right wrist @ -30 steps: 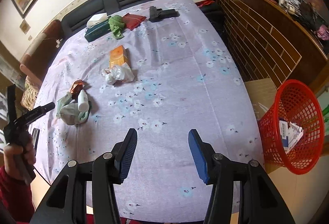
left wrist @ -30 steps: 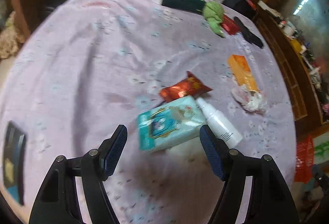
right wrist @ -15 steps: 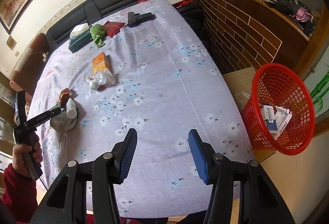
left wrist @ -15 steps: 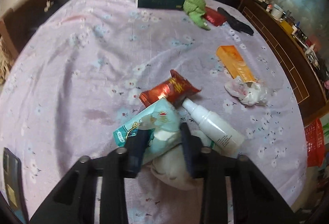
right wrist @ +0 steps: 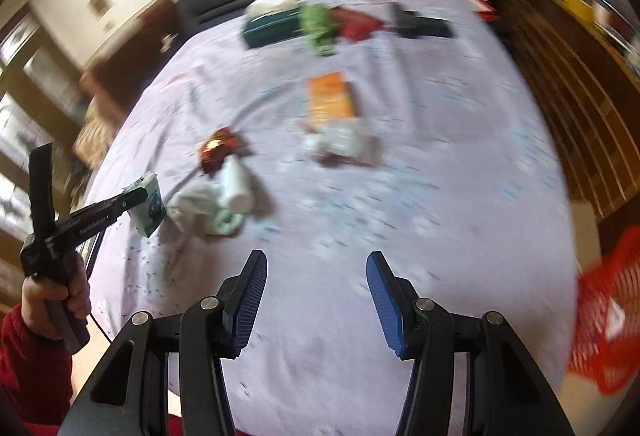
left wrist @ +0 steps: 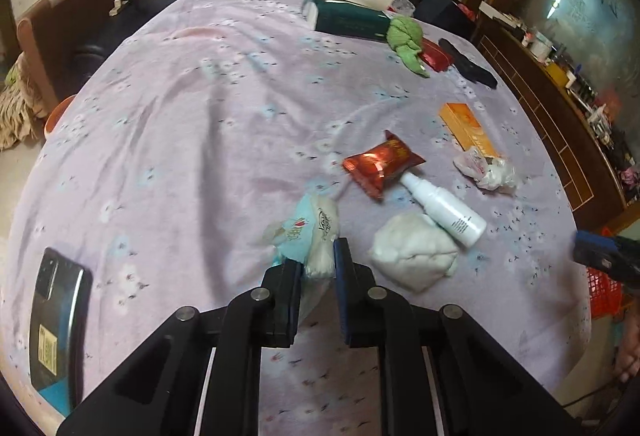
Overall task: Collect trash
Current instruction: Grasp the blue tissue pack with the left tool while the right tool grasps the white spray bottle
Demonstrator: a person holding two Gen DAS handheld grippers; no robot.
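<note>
My left gripper (left wrist: pixel 316 262) is shut on a teal tissue packet (left wrist: pixel 308 232) and holds it above the lilac tablecloth (left wrist: pixel 180 124); the packet also shows in the right wrist view (right wrist: pixel 149 205). On the cloth lie a red snack wrapper (left wrist: pixel 380 162), a white spray bottle (left wrist: pixel 446 210), a white wad (left wrist: pixel 412 250), crumpled plastic (left wrist: pixel 486 170) and an orange box (left wrist: pixel 466 126). My right gripper (right wrist: pixel 316 296) is open and empty over the table's near edge. A red bin (right wrist: pixel 604 320) stands at the right.
A dark phone (left wrist: pixel 56 320) lies at the near left. At the far end are a green tissue box (left wrist: pixel 348 22), a green cloth (left wrist: pixel 406 38), a red pouch (left wrist: pixel 436 54) and a black object (left wrist: pixel 468 68). A brick counter (right wrist: pixel 580 84) runs along the right.
My left gripper closed on the teal packet and lifted it off the white wad. My right gripper swung left, so the red bin moved to the frame's right edge.
</note>
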